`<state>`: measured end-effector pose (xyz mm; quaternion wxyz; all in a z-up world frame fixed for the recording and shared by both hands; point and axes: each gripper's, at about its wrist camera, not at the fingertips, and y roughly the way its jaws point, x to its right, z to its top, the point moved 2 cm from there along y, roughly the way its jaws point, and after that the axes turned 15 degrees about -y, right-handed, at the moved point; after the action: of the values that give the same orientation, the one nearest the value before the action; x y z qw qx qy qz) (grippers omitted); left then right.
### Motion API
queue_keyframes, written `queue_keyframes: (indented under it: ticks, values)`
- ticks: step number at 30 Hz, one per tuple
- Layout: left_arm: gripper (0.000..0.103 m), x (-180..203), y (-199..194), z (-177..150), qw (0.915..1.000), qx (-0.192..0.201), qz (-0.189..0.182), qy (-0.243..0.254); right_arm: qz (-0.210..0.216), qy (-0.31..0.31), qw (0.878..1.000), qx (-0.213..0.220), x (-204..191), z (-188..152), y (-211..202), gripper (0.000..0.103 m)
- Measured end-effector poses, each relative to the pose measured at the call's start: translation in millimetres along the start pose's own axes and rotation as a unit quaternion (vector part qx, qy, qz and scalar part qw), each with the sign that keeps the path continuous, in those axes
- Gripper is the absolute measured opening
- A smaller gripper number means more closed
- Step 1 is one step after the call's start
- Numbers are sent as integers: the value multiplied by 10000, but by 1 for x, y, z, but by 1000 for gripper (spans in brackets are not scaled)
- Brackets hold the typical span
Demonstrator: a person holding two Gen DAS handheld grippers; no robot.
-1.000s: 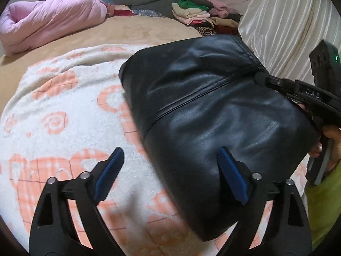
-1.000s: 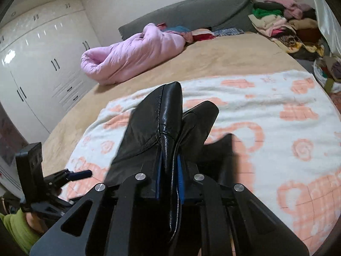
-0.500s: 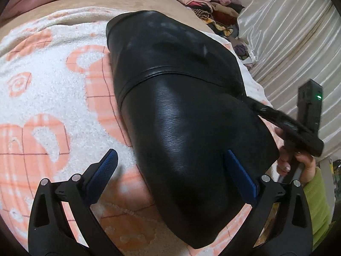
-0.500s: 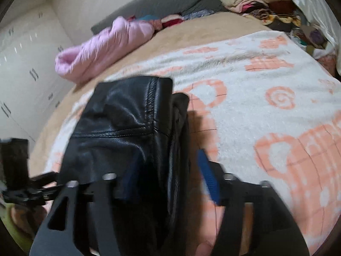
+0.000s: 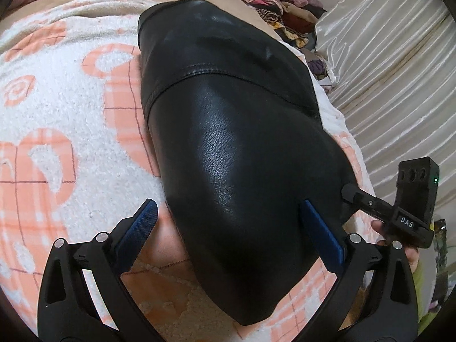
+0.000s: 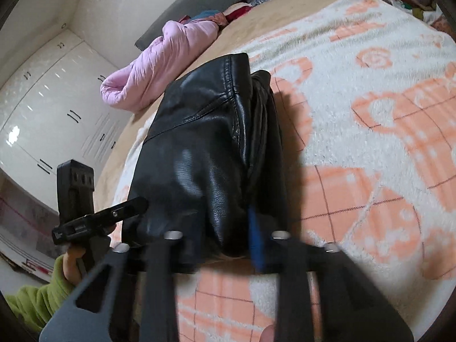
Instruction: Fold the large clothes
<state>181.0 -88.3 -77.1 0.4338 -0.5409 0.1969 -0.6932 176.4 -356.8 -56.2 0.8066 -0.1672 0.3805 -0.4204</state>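
A black leather garment [image 5: 228, 131] lies folded into a thick bundle on the white and orange blanket [image 5: 57, 108]. It also shows in the right wrist view [image 6: 205, 154]. My left gripper [image 5: 228, 228] is open, its blue pads [image 5: 139, 225] spread over the bundle's near end. My right gripper [image 6: 219, 236] is open at the bundle's other end, with the leather's edge between its jaws, not clamped. Each gripper shows in the other's view, the right one [image 5: 353, 193] and the left one [image 6: 134, 205] both at the bundle's edge.
A rolled pink quilt [image 6: 159, 68] lies at the far end of the bed. A pile of folded clothes [image 5: 273, 0] sits by the cream curtain [image 5: 393, 65]. White wardrobes [image 6: 42, 108] stand beyond the bed.
My right gripper was shut on the raised leather edge; it has opened and the fold now lies down on the bundle. My left gripper has moved closer over the bundle.
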Motion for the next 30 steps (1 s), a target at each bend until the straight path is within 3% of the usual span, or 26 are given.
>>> queue_keyframes:
  ticks: [3, 5, 7, 9, 11, 13, 15, 22, 27, 29, 30]
  values:
    - [94, 5, 1, 2, 9999, -41, -91, 69, -254, -427, 9986, 168, -12, 4, -15, 20]
    - [94, 11, 4, 0, 9998, -68, 18, 194, -697, -598, 9958, 2, -7, -1, -6, 24]
    - [94, 12, 12, -3, 9995, -117, 170, 238, -933, -532, 9939, -241, 0, -10, 7, 37]
    - [95, 9, 14, -4, 9998, -123, 116, 128, -962, -409, 9944, -163, 5, -11, 3, 61]
    - [95, 4, 13, -3, 9999, -150, 15, 0, -954, -238, 9949, -241, 15, -12, 5, 78]
    - [95, 3, 14, -4, 9999, -170, 18, 15, -637, 73, 9975, -289, 26, -18, 12, 76]
    - [95, 4, 12, -4, 9999, -112, 88, 72, 65, 492, 9985, -224, 30, -27, 21, 47]
    - [95, -1, 2, 1, 9994, 8, 309, 180, -47, 439, 9988, -201, 0, -27, 25, 45]
    - [95, -18, -13, 9, 9969, 271, 691, 257, -94, 190, 9995, -223, -31, -29, 44, 47]
    - [95, -22, -14, 11, 9978, 214, 609, 165, -261, 138, 9992, -254, -33, -26, 45, 53]
    - [95, -22, -13, 10, 9981, 184, 565, 137, -365, 75, 9988, -327, -33, -23, 42, 68]
